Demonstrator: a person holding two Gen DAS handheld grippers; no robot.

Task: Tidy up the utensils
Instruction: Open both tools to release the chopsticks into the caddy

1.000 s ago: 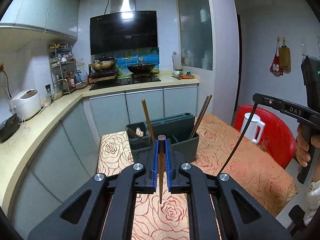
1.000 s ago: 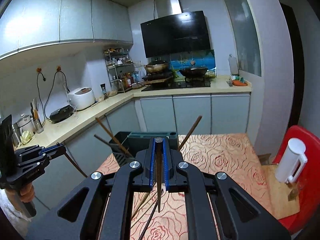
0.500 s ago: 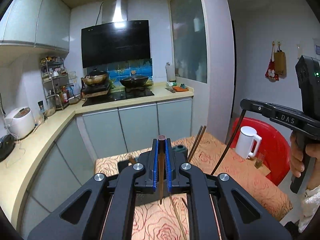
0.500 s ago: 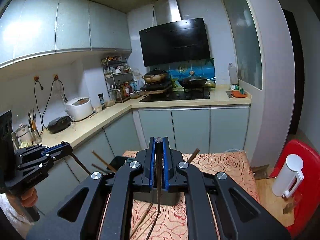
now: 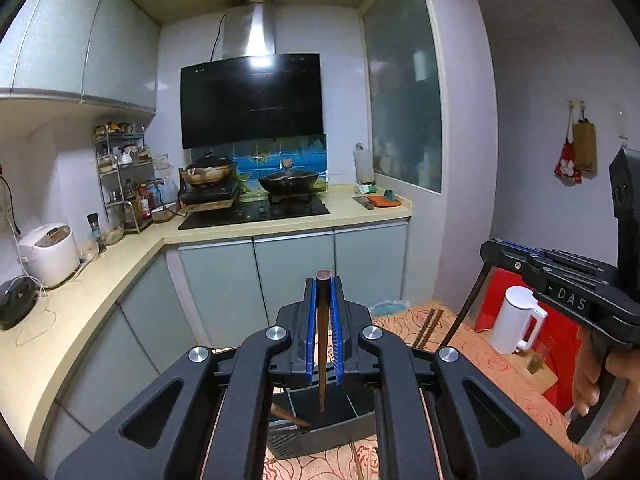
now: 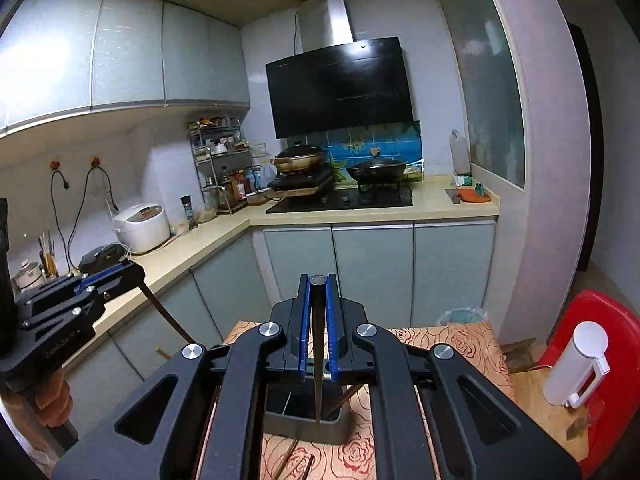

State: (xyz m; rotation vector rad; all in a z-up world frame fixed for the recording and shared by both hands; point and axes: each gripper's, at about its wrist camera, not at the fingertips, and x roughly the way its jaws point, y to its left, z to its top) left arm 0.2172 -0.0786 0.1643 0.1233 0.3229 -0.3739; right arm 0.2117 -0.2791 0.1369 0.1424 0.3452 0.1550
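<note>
change: I raised both hands, holder dropped lower in view | left fingers (image 5: 324,280) clamped on chopstick (image 5: 322,344) | right fingers (image 6: 318,280) clamped on chopstick (image 6: 317,360) | holder (image 5: 320,428) below fingertips on counter (image 6: 452,340) | next: likely lower both in

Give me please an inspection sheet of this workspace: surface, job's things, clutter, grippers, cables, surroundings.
Surface: table under a rose-patterned cloth.
Job's things: dark utensil holder on the cloth; loose chopsticks beside it and one leaning inside it.
Clutter: white kettle on a wooden board at the table's right edge.
Grippers: left gripper shut on a brown chopstick; right gripper shut on a dark chopstick; both chopsticks hang point down above the holder.
Cables: two plugged cords on the wall by the rice cooker.
Surroundings: kitchen counter, stove with two pans, range hood, red chair.
</note>
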